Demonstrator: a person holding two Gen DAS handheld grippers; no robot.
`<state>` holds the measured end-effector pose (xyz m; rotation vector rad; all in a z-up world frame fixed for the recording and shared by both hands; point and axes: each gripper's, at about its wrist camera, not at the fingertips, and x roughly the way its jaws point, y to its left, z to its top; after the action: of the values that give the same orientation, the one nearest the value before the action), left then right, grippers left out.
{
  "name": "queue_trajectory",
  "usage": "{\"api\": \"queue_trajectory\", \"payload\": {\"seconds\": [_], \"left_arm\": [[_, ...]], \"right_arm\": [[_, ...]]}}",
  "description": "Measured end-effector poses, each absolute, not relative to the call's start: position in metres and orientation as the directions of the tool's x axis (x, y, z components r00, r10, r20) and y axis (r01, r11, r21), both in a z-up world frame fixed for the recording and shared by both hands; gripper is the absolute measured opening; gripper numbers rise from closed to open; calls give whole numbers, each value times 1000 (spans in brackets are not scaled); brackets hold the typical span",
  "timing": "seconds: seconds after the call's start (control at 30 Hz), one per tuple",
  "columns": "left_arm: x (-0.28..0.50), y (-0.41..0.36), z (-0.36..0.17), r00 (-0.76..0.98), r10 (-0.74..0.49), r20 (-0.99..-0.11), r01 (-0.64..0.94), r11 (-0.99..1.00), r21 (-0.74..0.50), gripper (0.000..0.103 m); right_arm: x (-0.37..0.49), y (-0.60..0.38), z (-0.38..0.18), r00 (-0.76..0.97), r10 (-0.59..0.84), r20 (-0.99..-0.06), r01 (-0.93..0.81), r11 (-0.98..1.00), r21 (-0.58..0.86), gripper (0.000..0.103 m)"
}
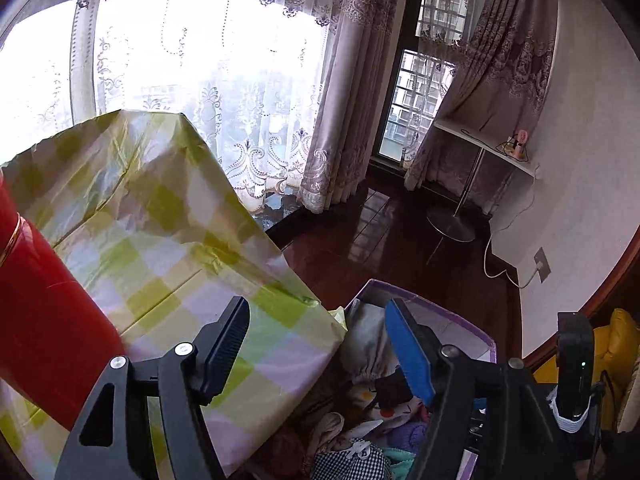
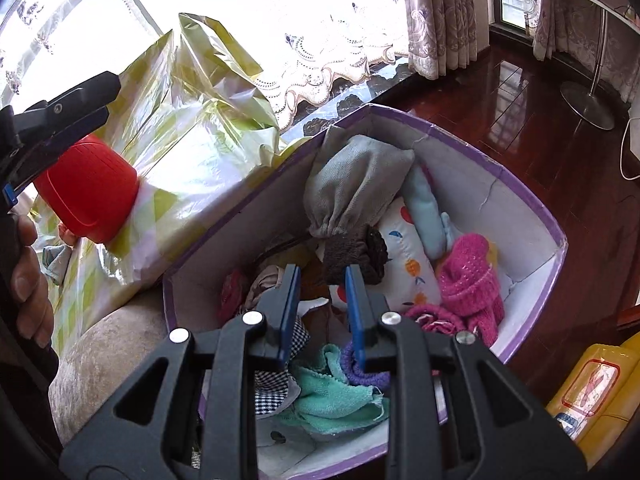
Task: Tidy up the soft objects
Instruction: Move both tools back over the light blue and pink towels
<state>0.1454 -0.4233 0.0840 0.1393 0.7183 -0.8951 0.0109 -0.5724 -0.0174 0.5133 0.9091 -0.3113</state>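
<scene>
Left hand-held gripper [image 1: 320, 354] was spread apart, empty, over the tabletop's checked cloth [image 1: 160, 240]. Right hand-held gripper [image 2: 322, 312] sat narrowed to its tightest, gripping nothing, above the purple-rimmed box [image 2: 532, 208] of soft items.

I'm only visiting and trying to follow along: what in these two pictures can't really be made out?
- Red container: left wrist view, its top and bottom are cut off by the picture edge.
- Bottom of the purple-edged box: right wrist view, buried under the piled cloths and the right claw.
- Yellow box: right wrist view, cut off at the edge; its label is too small to read.
- Outside the window: left wrist view, washed out by glare.
</scene>
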Motion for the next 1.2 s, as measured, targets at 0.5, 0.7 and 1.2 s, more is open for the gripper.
{"api": "queue_trajectory", "payload": {"seconds": [0.5,0.7,1.2], "left_arm": [[143,-317,66,503,-622,-600,572,760,-309,74],[145,-266,63,563,-578,-591,473,811,-344,74],[156,-131,50,705,-383,-597,168,908,-384,75]], "right_arm": [[29,-542,-12,564,-23,-826,421,868,263,28],[45,-492,-5,574,36,-818,311,914,259,44],[84,-340,8,565,127,-815,-11,989,147,63]]}}
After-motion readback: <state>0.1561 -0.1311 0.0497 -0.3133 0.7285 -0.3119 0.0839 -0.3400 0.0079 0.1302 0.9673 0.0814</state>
